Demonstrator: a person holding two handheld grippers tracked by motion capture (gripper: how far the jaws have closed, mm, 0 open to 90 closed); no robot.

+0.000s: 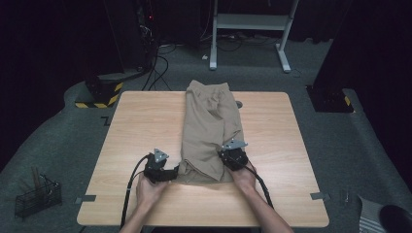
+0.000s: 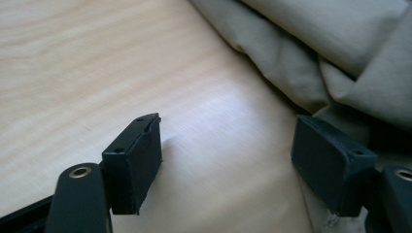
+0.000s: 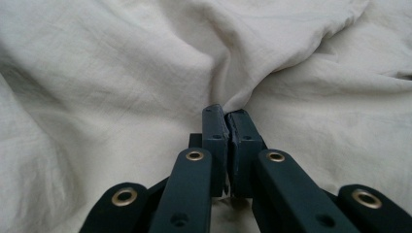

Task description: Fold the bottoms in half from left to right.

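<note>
The left tongs (image 2: 228, 160) stand wide open, low over the pale wooden rectangular counter (image 1: 145, 126). One black pad (image 2: 133, 165) sits over bare wood, and the other pad (image 2: 333, 165) lies right at the near left edge of the folded khaki cotton trousers (image 1: 211, 131); nothing is clamped between them. In the high view these left tongs (image 1: 171, 174) point across toward the cloth's near left corner, with the person's left hand (image 1: 148, 189) behind them and a black cable trailing off toward the near edge.

The right tongs (image 3: 227, 127) are closed, pads together, pinching a ridge of the khaki cloth (image 3: 145, 87) that puckers up just at their tips. Seen from above, the right tongs (image 1: 232, 156) rest on the near right part of the trousers, held by the right hand (image 1: 244, 177).

The trousers lie folded lengthwise in a long strip down the middle of the counter, from the far edge, which they overhang a little, toward the near side.

The counter stands on grey carpet (image 1: 63, 141) in a dark room. A black wire basket (image 1: 38, 196) sits on the floor at near left, a yellow-and-black striped base (image 1: 99, 94) at far left, and a white metal frame (image 1: 250, 29) stands beyond the counter.
</note>
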